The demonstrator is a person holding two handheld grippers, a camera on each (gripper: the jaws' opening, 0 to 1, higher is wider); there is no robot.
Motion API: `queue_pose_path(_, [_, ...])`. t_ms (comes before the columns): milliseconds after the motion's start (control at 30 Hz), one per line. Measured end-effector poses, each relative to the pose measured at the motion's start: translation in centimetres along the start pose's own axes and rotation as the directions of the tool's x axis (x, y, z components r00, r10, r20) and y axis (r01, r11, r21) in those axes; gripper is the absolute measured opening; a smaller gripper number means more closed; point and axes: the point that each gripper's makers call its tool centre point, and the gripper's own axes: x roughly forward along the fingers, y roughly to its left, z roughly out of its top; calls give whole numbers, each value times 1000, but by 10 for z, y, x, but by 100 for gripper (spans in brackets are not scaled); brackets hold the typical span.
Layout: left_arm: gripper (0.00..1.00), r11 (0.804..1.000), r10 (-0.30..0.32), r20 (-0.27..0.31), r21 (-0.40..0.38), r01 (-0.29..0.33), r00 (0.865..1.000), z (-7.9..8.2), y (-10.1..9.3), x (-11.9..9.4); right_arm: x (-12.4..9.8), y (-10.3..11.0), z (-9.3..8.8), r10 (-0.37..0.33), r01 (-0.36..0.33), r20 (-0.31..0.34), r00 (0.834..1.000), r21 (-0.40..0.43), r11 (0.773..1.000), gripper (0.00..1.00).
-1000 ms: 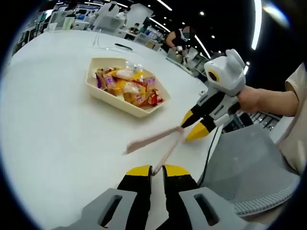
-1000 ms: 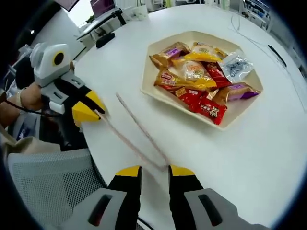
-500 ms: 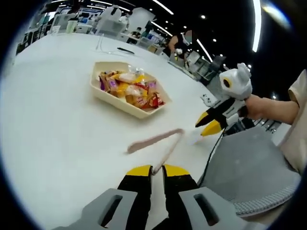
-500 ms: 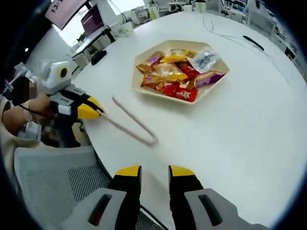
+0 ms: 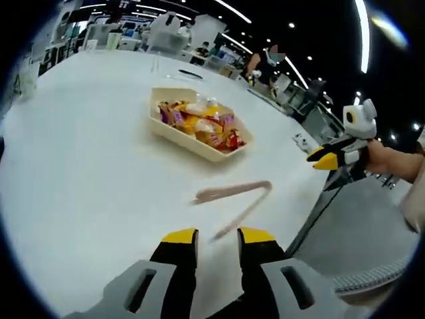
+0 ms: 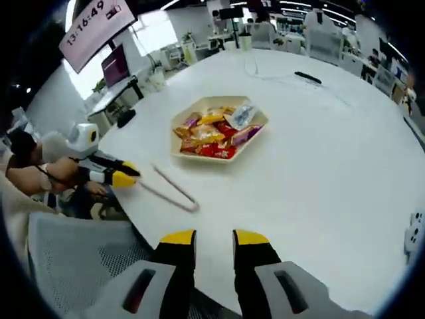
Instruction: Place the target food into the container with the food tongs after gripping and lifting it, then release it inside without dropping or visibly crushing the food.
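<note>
Tongs [image 5: 234, 198] flat, one tip blurred

Each gripper [image 5: 218, 238] [image 6: 214, 238] is grey-bodied with black, yellow-tipped jaws.

White round table [image 6: 345, 173] spans centre of right gripper view. Grey mesh chair [image 6: 73, 259] at lower left. Wall screen [image 6: 89, 30] showing 13:16:49 at upper left. Black flat object [image 6: 307, 78] on table upper right, cable [image 6: 265, 73] beside it. Ceiling light strips [image 5: 364, 33] at left gripper view's upper right.
</note>
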Motion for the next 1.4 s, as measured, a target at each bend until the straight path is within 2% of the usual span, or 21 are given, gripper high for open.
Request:
queue_pose_path(33, [29,1000,6,7,1,-6,1000,1,0,-2,-3,1,4,2,-2,25,1000,9,1000,24])
queue_pose_path(100, [32,999,29,68,-17,-28,997,10,-3,-17,-15,7,18,3,-3,115,993,-7,1000,31])
queue_pose_path(133, [33,999,36,79,-23,-35,996,12,-4,-22,-20,9,21,-2,4,142,990,-8,1000,34])
queue_pose_path(233, [37,998,63,130,-32,-60,989,19,-9,-38,-35,14,33,2,-3,226,974,5,1000,41])
queue_pose_path(367, [45,995,102,198,-22,-100,975,33,-16,-61,-56,14,41,-16,18,295,955,-3,1000,48])
queue_pose_path(400, [48,990,138,232,-16,-138,963,41,-14,-69,-59,14,43,-20,22,306,952,-4,1000,50])
queue_pose_path(467, [55,986,164,274,-10,-167,948,50,-16,-80,-70,11,49,-39,42,343,938,-1,999,53])
queue_pose_path(567, [65,976,205,348,3,-220,915,70,-19,-100,-88,4,60,-66,67,408,910,12,998,58])
queue_pose_path(700, [72,964,229,404,30,-263,886,88,-28,-118,-105,-4,71,-86,84,463,882,23,996,66])
queue_pose_path(733, [74,958,239,434,40,-284,869,97,-33,-127,-113,-6,78,-94,92,493,865,28,995,68])
queue_pose_path(767, [76,956,242,441,43,-290,864,100,-34,-129,-117,-7,82,-95,93,506,857,29,995,70])
queue_pose_path(833, [80,950,251,473,47,-308,845,110,-41,-138,-128,-9,92,-100,94,553,827,39,995,73])
queue_pose_path(867, [81,946,254,491,53,-319,833,115,-43,-142,-130,-9,95,-100,94,566,819,41,995,75])
queue_pose_path(900, [82,944,254,510,56,-327,822,121,-48,-148,-138,-10,104,-104,89,605,789,54,995,77])
queue_pose_path(933, [83,943,254,516,57,-329,818,122,-49,-149,-139,-10,105,-105,88,612,784,58,994,79])
queue_pose_path(1033, [85,936,259,547,60,-346,796,130,-53,-158,-143,-11,110,-113,89,629,769,71,994,82])
queue_pose_path(1133, [91,936,259,579,46,-349,773,135,-57,-166,-151,-10,117,-125,87,657,743,90,992,84])
queue_pose_path(1200, [98,927,259,622,55,-371,739,141,-58,-175,-158,-10,121,-132,90,682,719,97,991,85])
queue_pose_path(1267, [99,924,262,625,57,-378,736,140,-59,-178,-164,-11,124,-143,98,702,698,104,990,88])
queue_pose_path(1300, [99,923,262,633,56,-381,728,141,-59,-180,-169,-14,126,-161,115,718,677,113,987,90])
queue_pose_path(1400, [99,923,253,652,60,-381,715,144,-60,-184,-177,-18,127,-190,149,740,645,122,981,92])
